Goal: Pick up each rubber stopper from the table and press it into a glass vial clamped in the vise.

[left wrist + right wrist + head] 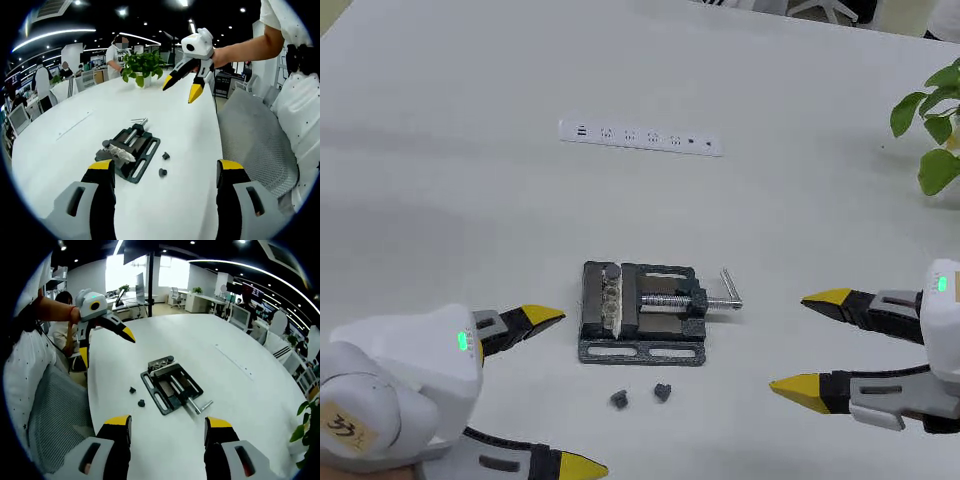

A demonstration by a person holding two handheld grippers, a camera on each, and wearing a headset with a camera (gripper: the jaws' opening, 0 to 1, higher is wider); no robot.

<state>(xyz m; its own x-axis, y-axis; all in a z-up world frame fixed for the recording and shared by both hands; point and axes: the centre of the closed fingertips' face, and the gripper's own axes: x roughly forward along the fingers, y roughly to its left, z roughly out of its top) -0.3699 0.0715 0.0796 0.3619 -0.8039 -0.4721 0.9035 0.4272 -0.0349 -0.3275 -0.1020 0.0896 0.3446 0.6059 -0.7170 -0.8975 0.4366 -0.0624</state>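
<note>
Stoppers [619,400], two small dark rubber plugs, lie just near of black metal vise [642,350] clamping clear glass vials [612,296]. Your left gripper [582,391], right gripper [788,340] both spread, empty. Stoppers look light, squashy: pinch across sides.

a vise [642,312] holding vials [612,295] sits on the tabletop [470,200], with two rubber stoppers [619,400] just in front. the left gripper [584,392] and right gripper [788,340] flank it, jaws spread. a power strip [640,137] lies beyond.

Black vise [650,350], dark grey stoppers [619,400], white table [470,200], green plant leaves [938,170].
</note>
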